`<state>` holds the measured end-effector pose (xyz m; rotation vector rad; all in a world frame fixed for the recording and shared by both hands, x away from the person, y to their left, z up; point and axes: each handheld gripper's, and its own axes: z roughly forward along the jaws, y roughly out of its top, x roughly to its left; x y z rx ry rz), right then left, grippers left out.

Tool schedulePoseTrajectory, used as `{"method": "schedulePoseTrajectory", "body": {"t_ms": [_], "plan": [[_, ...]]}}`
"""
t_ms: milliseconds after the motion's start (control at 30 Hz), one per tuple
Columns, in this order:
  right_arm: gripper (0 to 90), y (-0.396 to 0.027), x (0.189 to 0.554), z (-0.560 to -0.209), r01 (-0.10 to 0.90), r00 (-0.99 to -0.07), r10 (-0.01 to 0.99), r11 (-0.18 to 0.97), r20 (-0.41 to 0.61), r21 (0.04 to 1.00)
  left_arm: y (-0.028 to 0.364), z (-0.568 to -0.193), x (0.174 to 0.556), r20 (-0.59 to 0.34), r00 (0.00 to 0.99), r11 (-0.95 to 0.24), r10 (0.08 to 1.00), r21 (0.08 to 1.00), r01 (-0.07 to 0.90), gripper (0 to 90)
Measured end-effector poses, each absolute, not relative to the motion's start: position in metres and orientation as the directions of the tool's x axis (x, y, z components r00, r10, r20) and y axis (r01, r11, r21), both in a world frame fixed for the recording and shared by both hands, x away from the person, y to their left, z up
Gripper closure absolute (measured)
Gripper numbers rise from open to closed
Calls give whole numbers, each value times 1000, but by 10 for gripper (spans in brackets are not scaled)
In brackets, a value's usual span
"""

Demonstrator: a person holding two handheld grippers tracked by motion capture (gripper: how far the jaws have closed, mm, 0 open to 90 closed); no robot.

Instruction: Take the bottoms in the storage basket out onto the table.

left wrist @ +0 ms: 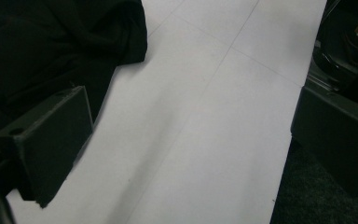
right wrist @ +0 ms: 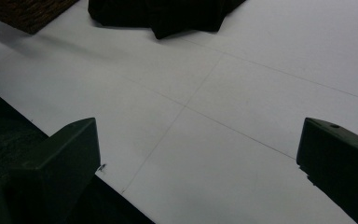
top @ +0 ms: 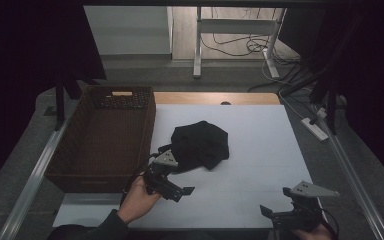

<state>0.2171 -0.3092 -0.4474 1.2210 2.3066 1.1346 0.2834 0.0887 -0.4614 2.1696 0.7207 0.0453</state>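
Black cloth (top: 200, 144), bunched in a heap, lay near the middle of the white surface (top: 260, 145) when we looked down from the high view, with a dark brown wicker basket (top: 75, 150) standing just beside it on the left. That view alone gave us the wider scene: a wooden strip along the far edge, a white-legged stand and trailing cables on the floor beyond. We could read no brand, label or writing anywhere.

We saw the left hand-held gripper (top: 180, 185) held in a hand (top: 139, 199) at the cloth's near edge; from above we could not tell whether it touched the cloth. The left gripper view took us closer: its jaws stood spread wide with bare surface between them, one of them lying against the dark folds of the cloth (left wrist: 51, 51), gripping nothing.

The right hand-held gripper (top: 275, 207) hovered well apart, near the surface's front right corner. In the right gripper view we found its jaws likewise wide apart and empty, with faint pencil lines crossing the white sheet, the cloth (right wrist: 168, 14) farther off, and a corner of the basket (right wrist: 28, 11) at the top left.
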Motion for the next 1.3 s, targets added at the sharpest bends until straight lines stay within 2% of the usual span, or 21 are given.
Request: {"method": "schedulePoseTrajectory", "body": {"t_ms": [700,1300], "plan": [[0,-309,217,-447,564,-597,796,329,99,757,111,-462,259,-211,827,-477,521,732,487,0],[0,-309,217,-448,563,-599,795,335,95,755,141,-461,239,-214,797,-442,565,737,512,0]]}}
